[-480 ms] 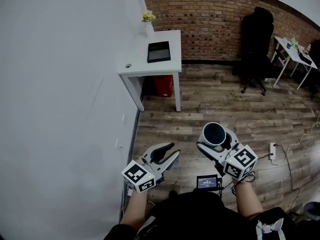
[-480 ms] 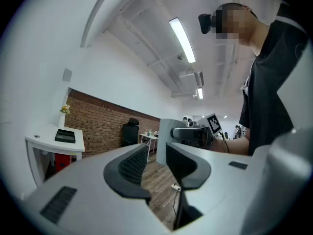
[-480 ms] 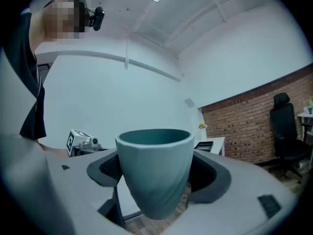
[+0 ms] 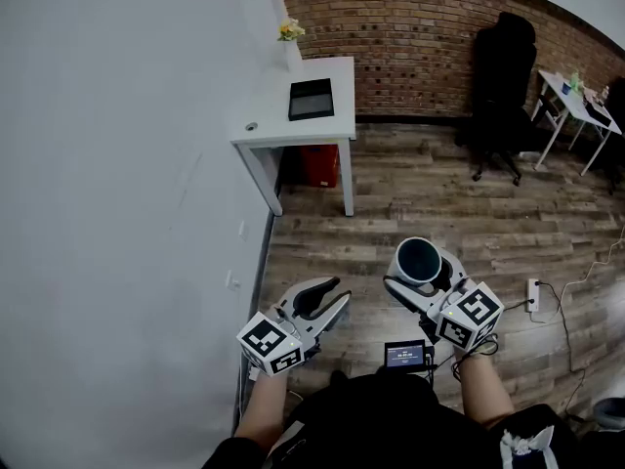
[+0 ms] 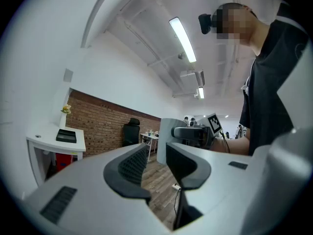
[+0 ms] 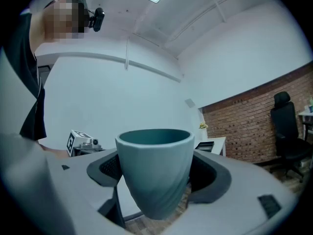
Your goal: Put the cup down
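Note:
A teal cup (image 4: 420,260) is held upright in the air, over the wooden floor and close to my body. My right gripper (image 4: 423,274) is shut on it, with the dark pads pressed on both sides of its body. In the right gripper view the cup (image 6: 155,173) fills the space between the right gripper's (image 6: 156,177) jaws. My left gripper (image 4: 328,297) hovers to the cup's left, open with a narrow gap and nothing between its jaws. In the left gripper view the left gripper (image 5: 156,161) points towards the cup (image 5: 168,133).
A white table (image 4: 275,125) stands against the white wall ahead, bearing a black tray (image 4: 311,100) and a small vase of flowers (image 4: 288,33). A red bin (image 4: 318,166) sits under it. A black office chair (image 4: 500,76) and a second white desk (image 4: 574,106) stand at the right.

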Motion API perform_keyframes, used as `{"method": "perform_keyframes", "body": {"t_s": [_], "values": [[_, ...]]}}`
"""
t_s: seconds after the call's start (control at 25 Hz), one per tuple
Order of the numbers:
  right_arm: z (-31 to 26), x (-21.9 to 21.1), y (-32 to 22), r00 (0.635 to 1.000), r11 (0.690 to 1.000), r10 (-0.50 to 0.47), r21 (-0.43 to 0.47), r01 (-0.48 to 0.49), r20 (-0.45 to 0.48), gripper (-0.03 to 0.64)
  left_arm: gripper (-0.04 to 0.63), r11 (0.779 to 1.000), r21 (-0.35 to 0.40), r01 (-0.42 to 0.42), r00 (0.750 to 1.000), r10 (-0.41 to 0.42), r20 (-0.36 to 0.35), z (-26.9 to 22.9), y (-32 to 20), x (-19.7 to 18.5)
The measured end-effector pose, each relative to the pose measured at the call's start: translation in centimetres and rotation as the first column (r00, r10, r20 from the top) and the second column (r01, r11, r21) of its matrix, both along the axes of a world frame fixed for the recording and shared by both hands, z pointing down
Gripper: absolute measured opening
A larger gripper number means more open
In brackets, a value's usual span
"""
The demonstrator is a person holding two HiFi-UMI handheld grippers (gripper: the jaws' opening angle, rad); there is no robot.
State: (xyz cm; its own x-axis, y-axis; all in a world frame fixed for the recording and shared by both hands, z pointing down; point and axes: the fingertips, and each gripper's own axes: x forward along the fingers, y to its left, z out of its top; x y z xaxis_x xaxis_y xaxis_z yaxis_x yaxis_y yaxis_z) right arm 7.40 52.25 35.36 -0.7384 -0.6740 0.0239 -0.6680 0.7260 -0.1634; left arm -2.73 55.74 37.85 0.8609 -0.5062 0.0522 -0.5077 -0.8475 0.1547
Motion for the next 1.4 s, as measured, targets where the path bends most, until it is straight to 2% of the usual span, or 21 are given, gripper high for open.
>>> {"method": "perform_keyframes", "body": {"t_s": [0.44, 0.6, 0.76, 0.88, 1.0, 1.12, 1.4], "values": [[1.0, 2.0, -0.6, 1.0, 1.0, -0.017, -0.024, 0.017, 0.009, 0.394, 0.137, 1.0, -0.015, 0.025, 1.0, -0.025, 0.004, 0.7, -1.0, 1.9], [1.2, 3.3, -0.8, 1.0, 0.999, -0.024, -0.035, 0.024, 0.018, 0.394, 0.206, 0.998, -0.013, 0.061, 0.998, -0.061, 0.007, 0.5, -2.0, 2.9], [1.8, 5.0, -1.4, 0.999, 0.999, -0.018, -0.05, 0.02, 0.032, 0.394, 0.232, 0.997, -0.007, 0.079, 0.997, -0.079, 0.011, 0.8, -2.8, 4.2], [2.4, 6.7, -1.7, 0.999, 0.997, -0.023, -0.071, 0.026, 0.038, 0.394, 0.269, 0.995, 0.005, 0.095, 0.994, -0.095, 0.047, 1.1, -3.1, 4.9], [3.1, 7.8, -2.0, 0.999, 0.995, -0.04, -0.089, 0.042, 0.028, 0.394, 0.298, 0.991, 0.01, 0.132, 0.989, -0.132, 0.066, 1.0, -3.9, 4.4], [4.0, 8.4, -2.4, 0.998, 0.993, -0.052, -0.103, 0.054, 0.026, 0.394, 0.299, 0.985, 0.001, 0.174, 0.983, -0.174, 0.062, 1.3, -4.9, 3.7], [5.1, 8.4, -5.0, 0.998, 0.99, -0.058, -0.129, 0.062, 0.036, 0.394, 0.299, 0.983, -0.015, 0.184, 0.98, -0.182, 0.082, 2.5, -7.7, 3.3]]}}
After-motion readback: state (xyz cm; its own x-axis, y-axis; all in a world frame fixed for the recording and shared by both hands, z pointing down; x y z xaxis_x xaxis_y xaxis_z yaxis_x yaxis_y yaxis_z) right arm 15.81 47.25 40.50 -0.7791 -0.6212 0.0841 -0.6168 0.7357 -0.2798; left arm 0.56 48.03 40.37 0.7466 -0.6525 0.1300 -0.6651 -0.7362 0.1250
